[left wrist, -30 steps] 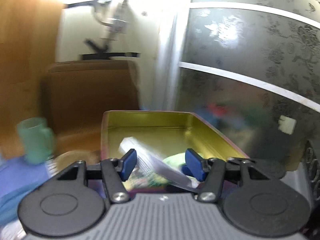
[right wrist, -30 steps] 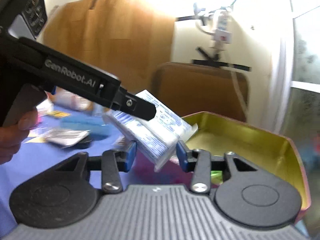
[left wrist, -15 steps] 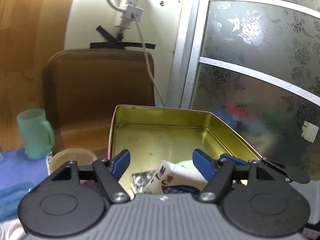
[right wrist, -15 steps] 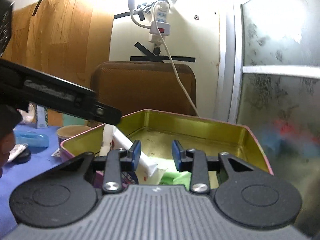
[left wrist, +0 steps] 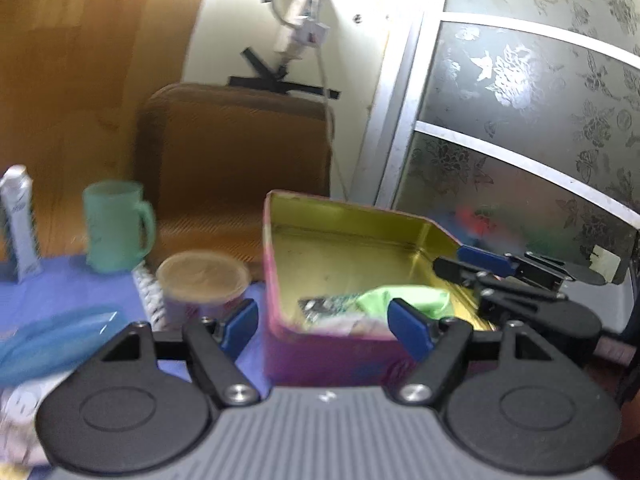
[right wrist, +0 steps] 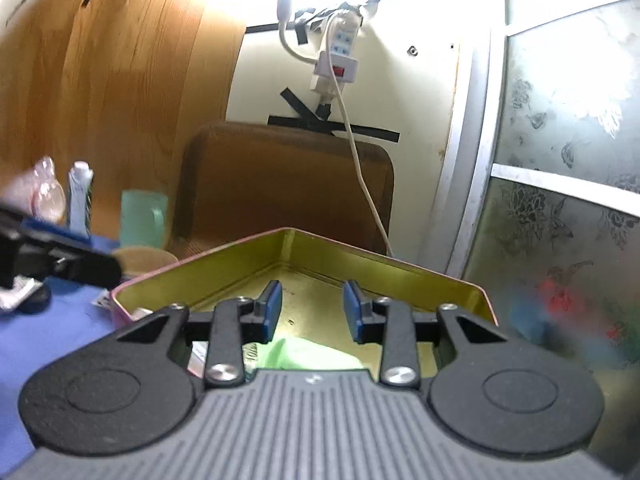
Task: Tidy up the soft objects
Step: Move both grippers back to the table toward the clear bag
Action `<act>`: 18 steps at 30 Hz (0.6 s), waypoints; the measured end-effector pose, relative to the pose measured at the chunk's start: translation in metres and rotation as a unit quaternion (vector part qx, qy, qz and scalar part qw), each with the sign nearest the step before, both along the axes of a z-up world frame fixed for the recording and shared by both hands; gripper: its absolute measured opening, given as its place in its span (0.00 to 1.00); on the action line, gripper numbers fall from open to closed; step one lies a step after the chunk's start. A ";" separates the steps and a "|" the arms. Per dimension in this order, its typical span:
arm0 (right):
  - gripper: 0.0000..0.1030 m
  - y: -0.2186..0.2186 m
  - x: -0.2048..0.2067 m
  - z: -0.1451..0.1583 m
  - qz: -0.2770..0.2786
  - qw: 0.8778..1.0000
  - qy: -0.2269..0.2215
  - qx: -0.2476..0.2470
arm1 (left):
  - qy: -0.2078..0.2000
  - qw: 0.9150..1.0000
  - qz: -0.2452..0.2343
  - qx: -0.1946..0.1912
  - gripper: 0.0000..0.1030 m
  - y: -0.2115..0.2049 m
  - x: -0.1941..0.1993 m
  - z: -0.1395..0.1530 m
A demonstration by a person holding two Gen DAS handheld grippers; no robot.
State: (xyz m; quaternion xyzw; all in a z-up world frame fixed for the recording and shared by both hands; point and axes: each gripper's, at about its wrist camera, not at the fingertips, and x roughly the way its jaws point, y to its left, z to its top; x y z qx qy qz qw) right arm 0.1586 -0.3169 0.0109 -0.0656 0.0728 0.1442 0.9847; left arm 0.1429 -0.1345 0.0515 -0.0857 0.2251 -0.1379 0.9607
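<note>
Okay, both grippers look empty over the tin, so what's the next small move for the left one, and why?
Probably swing the left gripper away from the tin toward the clutter on the blue cloth. Its jaws are opening with nothing between them, and soft packets, one green, already lie inside the tin. The right gripper also hangs empty there.

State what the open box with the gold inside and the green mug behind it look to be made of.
Open pink box with gold interior: likely thin metal tin; shiny lacquered gold walls, crisp folded corners. Translucent mint-green handled mug: probably plastic; matte, cloudy, light passing through, though blur leaves frosted glass possible.
</note>
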 end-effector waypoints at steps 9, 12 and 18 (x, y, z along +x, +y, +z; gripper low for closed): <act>0.36 0.047 -0.022 -0.006 0.132 0.989 0.039 0.056 | 0.037 0.997 0.062 0.017 0.73 0.066 -0.069 -0.036; 0.36 0.084 -0.027 -0.008 0.184 0.981 0.050 0.037 | 0.046 0.994 0.102 0.006 0.73 0.095 -0.083 -0.044; 0.36 0.146 -0.015 -0.017 0.248 0.961 0.119 0.026 | 0.048 0.982 0.179 -0.027 0.73 0.148 -0.099 -0.054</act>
